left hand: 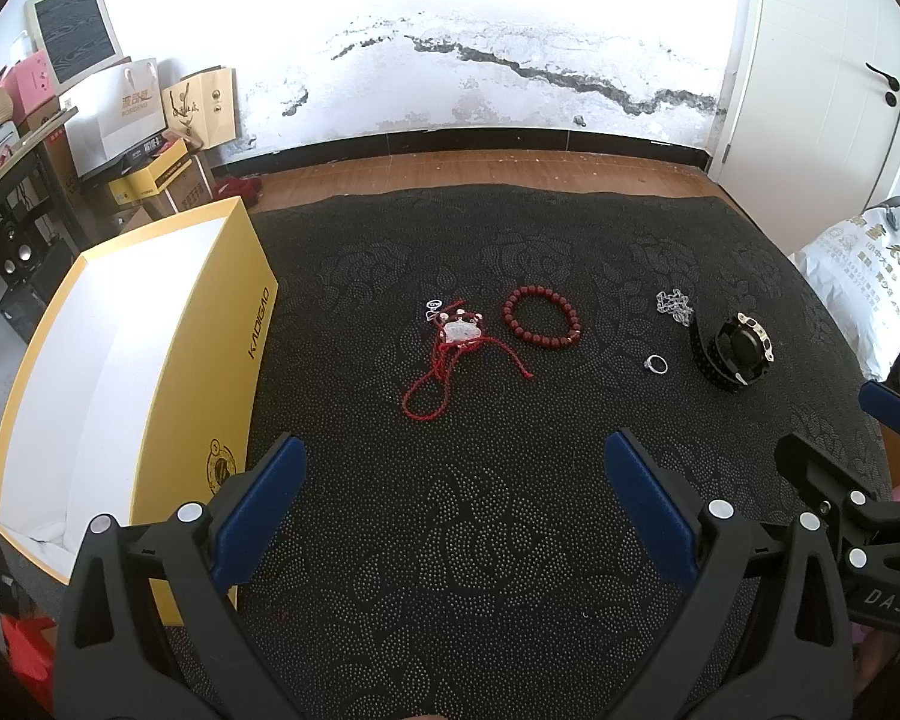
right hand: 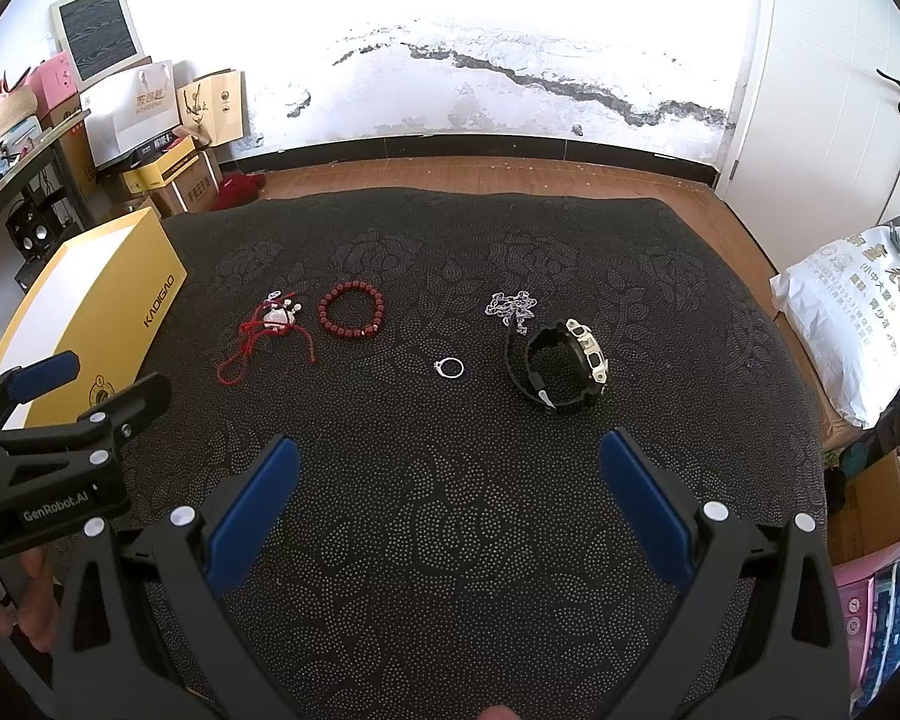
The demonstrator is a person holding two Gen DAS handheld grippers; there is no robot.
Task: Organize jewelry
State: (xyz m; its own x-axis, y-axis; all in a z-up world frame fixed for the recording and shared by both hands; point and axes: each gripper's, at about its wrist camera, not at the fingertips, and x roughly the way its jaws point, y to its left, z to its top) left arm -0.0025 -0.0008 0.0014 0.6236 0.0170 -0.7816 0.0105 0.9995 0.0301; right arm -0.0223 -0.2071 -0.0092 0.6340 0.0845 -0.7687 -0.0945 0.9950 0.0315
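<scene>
Dark patterned mat holds jewelry; both hand-held grippers, left and right, gape empty.

The dark cloth covering the table looks matt and textured, stippled with pale raised dots in flower shapes. The yellow box looks like smooth card with a slight sheen, white inside. The cord necklace is rough red twisted thread around a pale glossy stone. The bead bracelet shows smooth, polished dark-red beads. The chain and ring are bright shiny metal. The watch has a matt black plastic strap and a glossy pale metal-look bezel. Both grippers, left gripper and right gripper, are matt black plastic with smooth blue pads. The floor is wood, faintly glossy
</scene>
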